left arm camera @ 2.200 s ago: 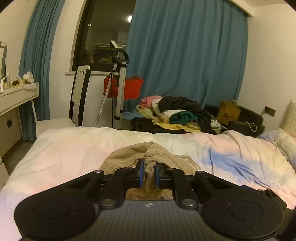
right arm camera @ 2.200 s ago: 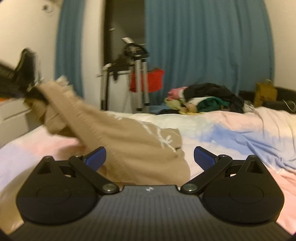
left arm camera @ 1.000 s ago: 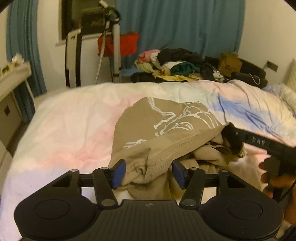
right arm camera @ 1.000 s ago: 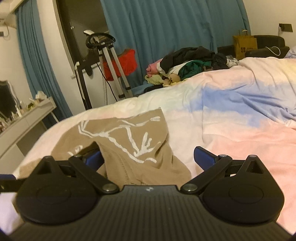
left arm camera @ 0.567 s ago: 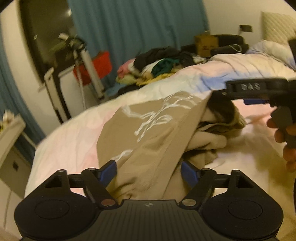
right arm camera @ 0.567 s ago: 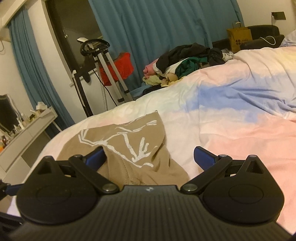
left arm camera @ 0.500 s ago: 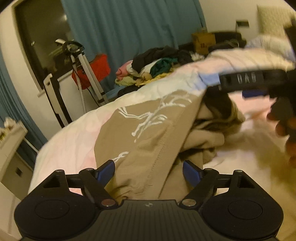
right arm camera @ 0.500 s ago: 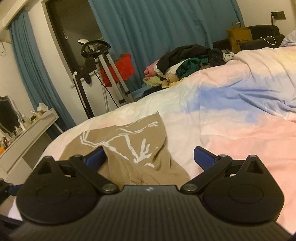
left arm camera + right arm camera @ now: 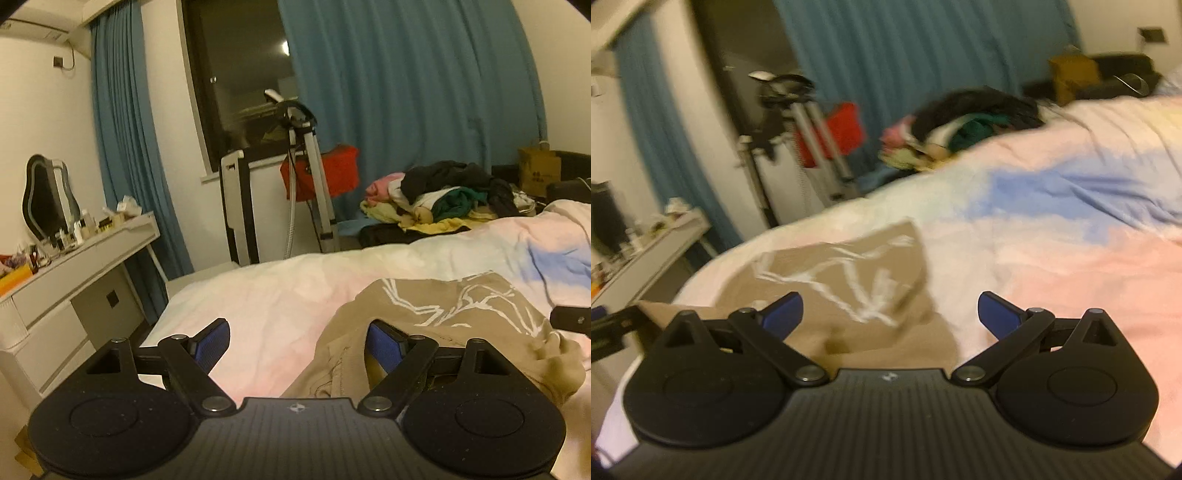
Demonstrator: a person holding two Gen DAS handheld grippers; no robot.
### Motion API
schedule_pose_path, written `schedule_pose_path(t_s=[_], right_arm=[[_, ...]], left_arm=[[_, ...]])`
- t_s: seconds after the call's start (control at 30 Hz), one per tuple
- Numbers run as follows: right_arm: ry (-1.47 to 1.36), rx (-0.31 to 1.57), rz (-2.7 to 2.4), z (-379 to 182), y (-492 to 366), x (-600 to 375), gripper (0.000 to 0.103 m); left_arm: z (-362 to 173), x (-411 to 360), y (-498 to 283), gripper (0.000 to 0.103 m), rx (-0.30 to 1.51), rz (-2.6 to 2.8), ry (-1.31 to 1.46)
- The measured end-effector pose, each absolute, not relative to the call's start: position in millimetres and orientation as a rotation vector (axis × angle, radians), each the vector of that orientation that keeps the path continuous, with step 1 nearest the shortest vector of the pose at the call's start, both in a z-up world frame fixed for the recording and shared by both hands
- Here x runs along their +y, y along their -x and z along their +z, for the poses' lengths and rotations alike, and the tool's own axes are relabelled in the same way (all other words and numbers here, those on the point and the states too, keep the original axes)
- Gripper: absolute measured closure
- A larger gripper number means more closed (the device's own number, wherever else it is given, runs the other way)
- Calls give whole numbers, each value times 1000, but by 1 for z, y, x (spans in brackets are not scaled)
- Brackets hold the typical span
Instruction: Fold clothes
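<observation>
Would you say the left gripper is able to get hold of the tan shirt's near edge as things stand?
Probably yes. The left gripper is open, and the crumpled edge of the tan shirt lies on the bed right by its right finger, with nothing lying over it. It would need a slight shift rightward.

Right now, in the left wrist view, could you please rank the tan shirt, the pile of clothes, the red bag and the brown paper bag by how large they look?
1. tan shirt, though it lies nearest the camera, which inflates it
2. pile of clothes
3. red bag
4. brown paper bag
</observation>
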State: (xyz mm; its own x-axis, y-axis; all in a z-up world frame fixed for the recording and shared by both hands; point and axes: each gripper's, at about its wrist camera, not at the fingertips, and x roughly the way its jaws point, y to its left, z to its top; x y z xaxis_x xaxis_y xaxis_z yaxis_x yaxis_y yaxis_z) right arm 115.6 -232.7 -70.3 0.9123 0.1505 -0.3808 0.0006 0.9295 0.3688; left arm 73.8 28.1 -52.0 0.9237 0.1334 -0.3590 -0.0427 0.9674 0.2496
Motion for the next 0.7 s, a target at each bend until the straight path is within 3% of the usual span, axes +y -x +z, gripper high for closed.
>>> schedule_pose_path(t_s=[0.13, 0.33, 0.53, 0.7], right_arm=[[-182, 348, 237, -60, -103, -196, 0], [133, 407, 233, -85, -110, -138, 0], [-188, 412, 82, -73, -119, -207, 0], [-240, 383, 80, -67, -109, -211, 0]], left_arm=[[-50, 34, -74, 20, 393, 106, -238], [-59, 44, -71, 20, 469, 170, -287], [-71, 40, -71, 20, 547, 170, -391], [-82, 28, -71, 20, 563, 151, -463]])
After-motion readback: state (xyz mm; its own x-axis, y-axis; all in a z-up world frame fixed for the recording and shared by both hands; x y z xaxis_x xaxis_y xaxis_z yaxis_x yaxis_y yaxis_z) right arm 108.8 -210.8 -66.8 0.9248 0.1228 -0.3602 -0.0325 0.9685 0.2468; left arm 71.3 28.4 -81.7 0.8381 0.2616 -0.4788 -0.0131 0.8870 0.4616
